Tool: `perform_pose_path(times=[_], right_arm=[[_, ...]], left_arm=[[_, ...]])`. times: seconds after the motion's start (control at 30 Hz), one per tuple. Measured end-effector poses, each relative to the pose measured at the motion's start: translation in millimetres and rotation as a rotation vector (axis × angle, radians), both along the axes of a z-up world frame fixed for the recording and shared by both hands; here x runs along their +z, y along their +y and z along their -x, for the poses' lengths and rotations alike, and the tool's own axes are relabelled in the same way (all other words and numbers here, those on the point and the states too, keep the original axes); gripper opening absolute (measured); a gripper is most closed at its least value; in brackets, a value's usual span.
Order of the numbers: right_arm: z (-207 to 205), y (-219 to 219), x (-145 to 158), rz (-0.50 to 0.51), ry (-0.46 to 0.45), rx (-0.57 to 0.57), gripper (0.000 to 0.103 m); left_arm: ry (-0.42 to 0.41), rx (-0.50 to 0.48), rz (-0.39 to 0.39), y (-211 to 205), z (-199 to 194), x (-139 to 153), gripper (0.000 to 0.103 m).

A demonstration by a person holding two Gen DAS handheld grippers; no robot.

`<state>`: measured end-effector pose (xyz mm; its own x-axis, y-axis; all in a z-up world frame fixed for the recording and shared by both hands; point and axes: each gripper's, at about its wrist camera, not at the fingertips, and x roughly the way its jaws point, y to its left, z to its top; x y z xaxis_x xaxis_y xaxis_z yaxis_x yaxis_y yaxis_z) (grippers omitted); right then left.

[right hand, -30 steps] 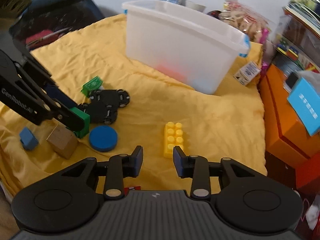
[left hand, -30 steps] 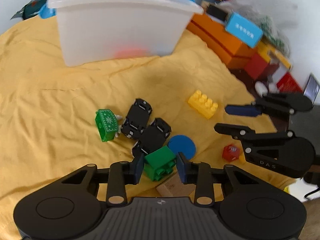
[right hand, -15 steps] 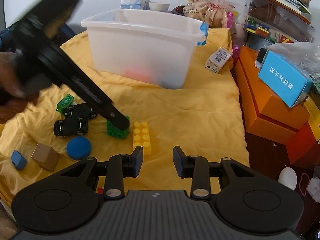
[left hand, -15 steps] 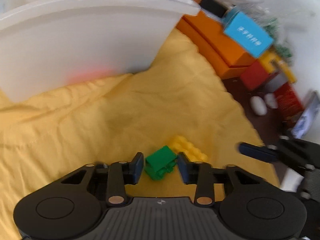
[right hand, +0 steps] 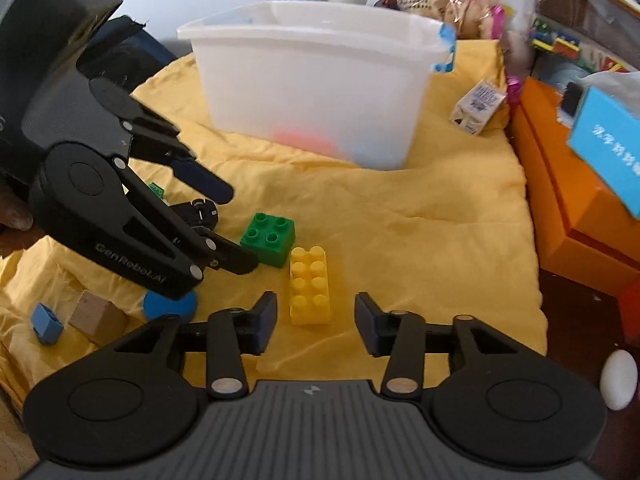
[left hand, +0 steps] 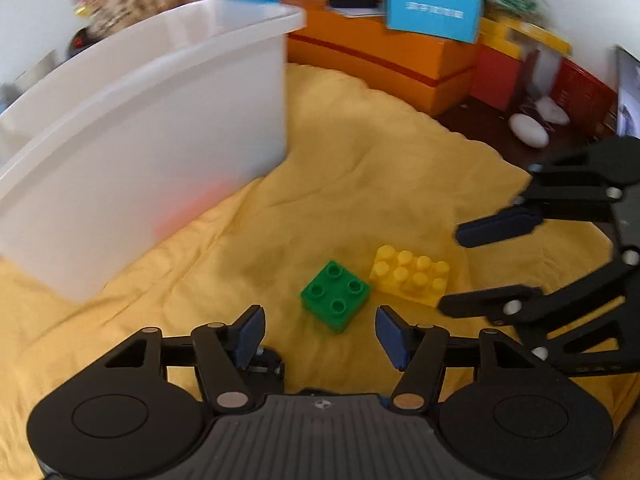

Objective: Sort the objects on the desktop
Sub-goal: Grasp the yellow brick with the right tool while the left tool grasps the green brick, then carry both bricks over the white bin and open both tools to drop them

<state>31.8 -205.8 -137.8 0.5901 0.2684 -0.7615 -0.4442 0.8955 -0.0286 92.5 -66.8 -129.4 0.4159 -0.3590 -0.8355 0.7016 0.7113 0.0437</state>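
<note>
Lying free ahead of left gripper (left hand: 320, 330): green brick (left hand: 335, 296).

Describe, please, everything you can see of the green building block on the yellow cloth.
The green building block is a square, glossy plastic brick with four round hollow studs on top. It sits upright, studs up, on the yellow cloth, right beside the yellow brick; contact between them cannot be confirmed. The left gripper is open just behind it, not holding it. In the right wrist view one black finger of that gripper reaches its side.
</note>
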Motion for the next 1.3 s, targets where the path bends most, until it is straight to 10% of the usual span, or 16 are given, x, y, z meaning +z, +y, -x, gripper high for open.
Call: perform_pose_path(times=[0.23,0.3,0.43,0.8,1.03,1.3], right_arm=[[-14,1,-12,-0.031,0.064,0.025,0.048],[-15,2,-16,-0.006,0.062,0.031,0.045],[-18,-2,-10,-0.032,0.095,0.025,0.027],[-63,-2,122,-0.171,-0.271,-0.013,0.027],[-136,24,105,-0.141,-0.255,-0.066,0.042],[-70,15,107,-0.21,-0.257,0.031,0.042]], left_arm=[[0.037,-0.106,0.008,-2,-20,-12,0.061],[0.072,-0.101,0.035,0,-23,-14,0.044],[0.097,-0.028,0.096,9,-25,-3,0.044],[-0.268,0.17,0.273,71,-50,138,0.044],[-0.273,0.303,0.179,87,-113,121,0.045],[-0.213,0.331,0.271,125,-31,116,0.067]])
